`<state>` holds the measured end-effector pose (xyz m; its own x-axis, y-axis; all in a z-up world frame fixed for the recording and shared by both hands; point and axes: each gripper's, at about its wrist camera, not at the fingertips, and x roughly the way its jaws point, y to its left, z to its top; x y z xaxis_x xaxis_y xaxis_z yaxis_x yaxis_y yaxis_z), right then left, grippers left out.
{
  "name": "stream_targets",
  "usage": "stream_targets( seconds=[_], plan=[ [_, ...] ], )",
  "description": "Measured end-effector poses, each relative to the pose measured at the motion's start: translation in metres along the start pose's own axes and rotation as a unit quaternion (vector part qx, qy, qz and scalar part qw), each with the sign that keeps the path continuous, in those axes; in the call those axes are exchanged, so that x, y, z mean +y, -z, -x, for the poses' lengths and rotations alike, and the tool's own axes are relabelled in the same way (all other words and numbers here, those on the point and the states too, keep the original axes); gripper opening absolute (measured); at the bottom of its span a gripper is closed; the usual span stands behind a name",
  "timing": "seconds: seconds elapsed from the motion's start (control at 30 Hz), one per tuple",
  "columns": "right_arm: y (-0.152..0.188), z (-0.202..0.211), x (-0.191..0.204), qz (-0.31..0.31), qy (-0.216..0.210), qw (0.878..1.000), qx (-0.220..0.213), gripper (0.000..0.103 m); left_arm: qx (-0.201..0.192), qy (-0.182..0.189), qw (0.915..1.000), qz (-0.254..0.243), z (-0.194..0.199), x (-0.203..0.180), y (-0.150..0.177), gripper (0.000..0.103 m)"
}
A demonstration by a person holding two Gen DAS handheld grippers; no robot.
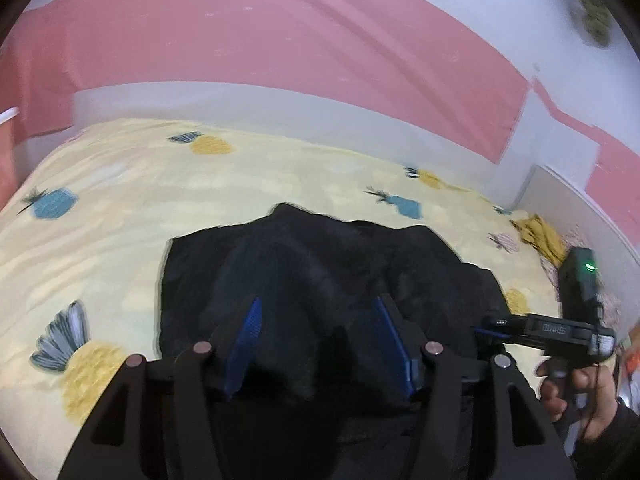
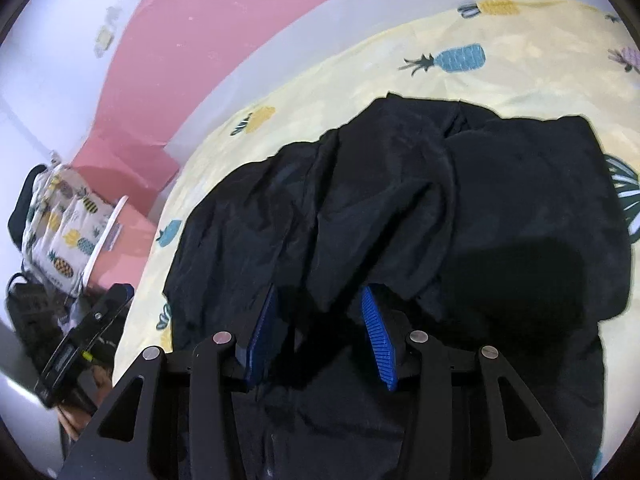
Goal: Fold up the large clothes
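Note:
A large black garment point(image 1: 320, 264) lies rumpled on a yellow pineapple-print bed sheet point(image 1: 120, 208); it also fills the right wrist view point(image 2: 440, 208). My left gripper point(image 1: 316, 304) is open, its blue pads spread just above the near part of the garment, with nothing held. My right gripper point(image 2: 320, 292) is open over the garment's near edge, a fold of cloth draped near its right pad, not clamped. The right gripper also shows at the right in the left wrist view point(image 1: 486, 326), and the left one at the lower left in the right wrist view point(image 2: 128, 290).
A pink and white wall point(image 1: 280, 40) runs behind the bed. A mustard-yellow garment point(image 1: 540, 236) lies at the bed's far right. A pineapple-print cushion point(image 2: 64, 228) and a white chair frame point(image 2: 106, 232) stand beside the bed.

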<state>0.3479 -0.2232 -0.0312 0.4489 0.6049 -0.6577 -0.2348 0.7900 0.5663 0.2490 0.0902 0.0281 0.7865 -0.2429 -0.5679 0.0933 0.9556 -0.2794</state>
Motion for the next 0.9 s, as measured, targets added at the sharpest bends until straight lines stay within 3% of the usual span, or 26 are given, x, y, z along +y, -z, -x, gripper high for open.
stream_targets(
  seconds=[0.07, 0.13, 0.23, 0.47, 0.6, 0.73, 0.8, 0.9],
  plan=[
    [0.003, -0.009, -0.001, 0.003, 0.014, 1.000, -0.005, 0.044, 0.018, 0.002, 0.9998, -0.002, -0.016, -0.004, 0.007, 0.059],
    [0.014, -0.016, -0.007, 0.008, 0.041, 0.999, -0.003, 0.035, 0.049, 0.012, 0.9987, -0.009, -0.034, -0.007, 0.027, 0.059],
    [0.033, -0.032, -0.018, 0.022, 0.067, 0.997, 0.016, 0.030, 0.106, -0.012, 0.9942, -0.010, -0.067, -0.002, 0.065, 0.060],
    [0.036, -0.017, -0.007, 0.050, 0.086, 0.995, 0.014, 0.032, 0.121, -0.010, 0.9925, 0.012, -0.056, 0.002, 0.066, 0.060],
    [0.037, 0.027, -0.001, 0.079, 0.084, 0.993, -0.040, 0.032, 0.106, -0.002, 0.9944, 0.000, -0.020, 0.000, 0.059, 0.059],
    [0.013, 0.046, 0.007, 0.118, 0.103, 0.984, -0.084, 0.032, 0.044, -0.017, 0.9987, -0.018, -0.004, -0.005, 0.024, 0.059],
    [-0.001, 0.040, 0.009, 0.127, 0.108, 0.982, -0.093, 0.032, 0.014, -0.042, 0.9985, -0.032, -0.013, -0.006, 0.002, 0.059],
    [-0.016, 0.019, 0.008, 0.141, 0.127, 0.977, -0.098, 0.032, 0.012, -0.050, 0.9983, -0.028, -0.048, 0.001, -0.022, 0.059]
  ],
)
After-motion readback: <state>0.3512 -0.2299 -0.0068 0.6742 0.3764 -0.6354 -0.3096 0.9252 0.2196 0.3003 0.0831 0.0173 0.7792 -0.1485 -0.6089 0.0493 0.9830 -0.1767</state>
